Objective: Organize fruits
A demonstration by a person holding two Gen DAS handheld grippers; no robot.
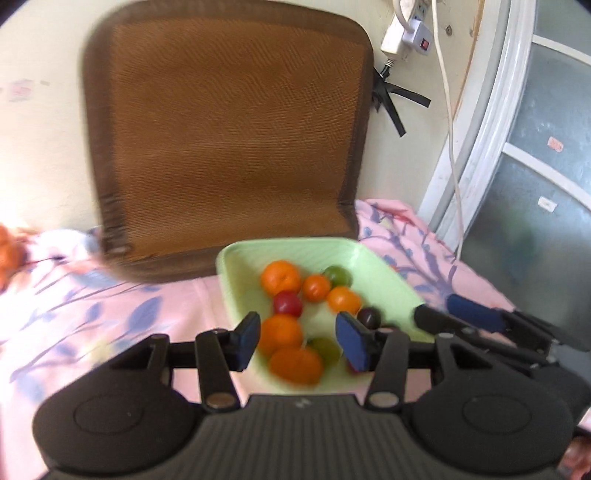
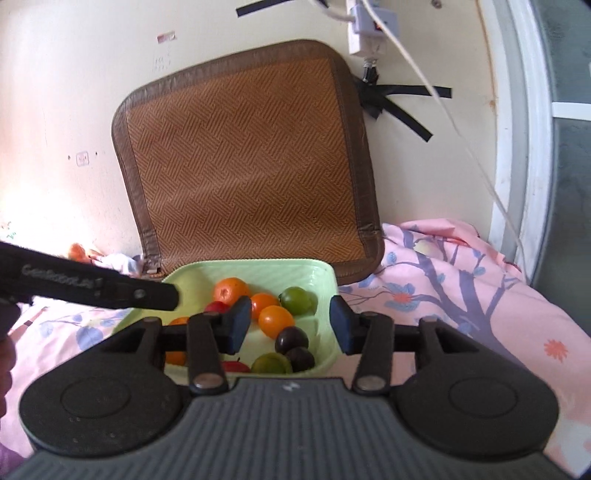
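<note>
A pale green tray (image 1: pixel 373 262) lies on the pink floral sheet and holds several fruits. Among them are an orange (image 1: pixel 280 277), a red plum (image 1: pixel 287 302), a green fruit (image 1: pixel 337 276) and a dark plum (image 1: pixel 369 317). My left gripper (image 1: pixel 300 341) hangs over the tray's near end, open, with nothing between its blue pads. My right gripper (image 2: pixel 289 328) is also open and empty above the tray (image 2: pixel 325 277), over an orange (image 2: pixel 275 321) and dark plums (image 2: pixel 291 339). A finger (image 2: pixel 147 293) of the left gripper crosses the right wrist view from the left.
A brown woven cushion (image 1: pixel 229 140) leans on the wall just behind the tray. A power strip (image 1: pixel 402 29) and white cable (image 1: pixel 450 147) hang at the upper right, beside a window frame (image 1: pixel 491 122). The pink sheet (image 2: pixel 461 295) spreads to both sides. Something orange (image 1: pixel 7 254) lies far left.
</note>
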